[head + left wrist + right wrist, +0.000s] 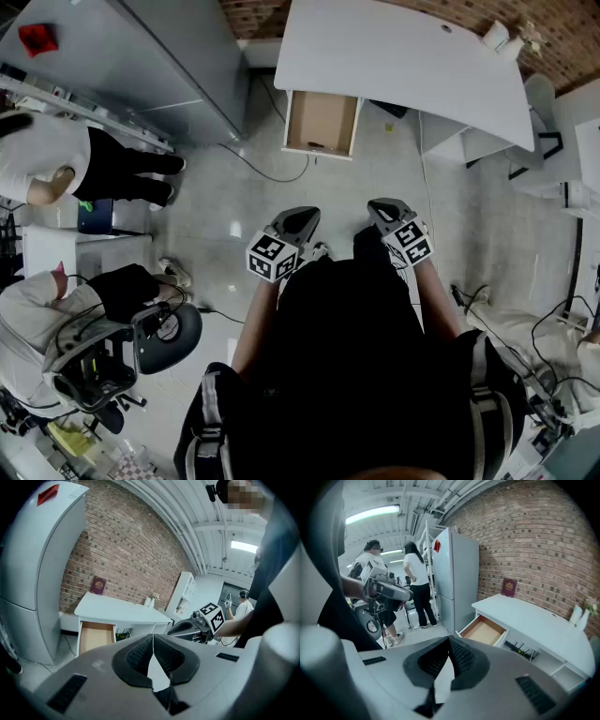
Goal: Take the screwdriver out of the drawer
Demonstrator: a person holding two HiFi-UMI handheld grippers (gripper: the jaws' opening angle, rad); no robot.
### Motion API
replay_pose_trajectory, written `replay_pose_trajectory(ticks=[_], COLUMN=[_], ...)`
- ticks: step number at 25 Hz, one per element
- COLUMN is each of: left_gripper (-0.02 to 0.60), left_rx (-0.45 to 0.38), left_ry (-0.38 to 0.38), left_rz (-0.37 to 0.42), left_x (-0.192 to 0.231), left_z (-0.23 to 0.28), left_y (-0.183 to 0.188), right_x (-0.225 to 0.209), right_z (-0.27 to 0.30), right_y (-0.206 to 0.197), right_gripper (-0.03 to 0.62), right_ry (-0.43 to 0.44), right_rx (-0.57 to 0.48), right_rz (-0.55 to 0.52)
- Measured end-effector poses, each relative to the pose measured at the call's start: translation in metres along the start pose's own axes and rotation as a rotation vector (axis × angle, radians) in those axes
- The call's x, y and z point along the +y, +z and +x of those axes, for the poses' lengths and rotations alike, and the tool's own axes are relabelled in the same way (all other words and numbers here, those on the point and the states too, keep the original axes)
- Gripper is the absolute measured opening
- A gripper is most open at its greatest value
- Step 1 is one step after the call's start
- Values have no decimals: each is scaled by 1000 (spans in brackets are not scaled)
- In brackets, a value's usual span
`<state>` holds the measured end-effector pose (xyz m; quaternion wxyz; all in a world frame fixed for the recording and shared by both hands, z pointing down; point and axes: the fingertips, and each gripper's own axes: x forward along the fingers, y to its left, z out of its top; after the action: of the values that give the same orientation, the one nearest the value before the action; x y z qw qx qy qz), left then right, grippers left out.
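Note:
A white desk [403, 56] stands ahead by the brick wall, its wooden drawer [321, 120] pulled open toward me. A small dark item [317, 146] lies at the drawer's near edge; it is too small to identify as the screwdriver. My left gripper [300, 217] and right gripper [383, 209] are held side by side in front of my body, well short of the drawer. Both are shut with nothing between the jaws. The left gripper view shows its shut gripper [153, 641] aimed toward the drawer [96, 637]. In the right gripper view, that shut gripper [449, 645] also faces the drawer [483, 631].
A tall grey fridge [141, 66] stands left of the desk. Two people [84, 164] are at the far left near an office chair [164, 337]. Cables [258, 169] trail over the floor. White shelving [572, 150] and more cables sit at the right.

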<state>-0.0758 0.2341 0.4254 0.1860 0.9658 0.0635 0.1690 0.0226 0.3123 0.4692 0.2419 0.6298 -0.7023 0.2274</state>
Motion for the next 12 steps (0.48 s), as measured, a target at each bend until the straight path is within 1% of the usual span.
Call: replay_pose_trajectory(ticks=[12], left_gripper=[18], left_rx=[-13], left_ry=[4], left_rz=[2], left_x=[4], left_z=[-10], left_y=[-3], right_x=[6], right_z=[4], right_y=[-6], right_gripper=[57], right_ry=[-13], right_rx=[16], right_rz=[4])
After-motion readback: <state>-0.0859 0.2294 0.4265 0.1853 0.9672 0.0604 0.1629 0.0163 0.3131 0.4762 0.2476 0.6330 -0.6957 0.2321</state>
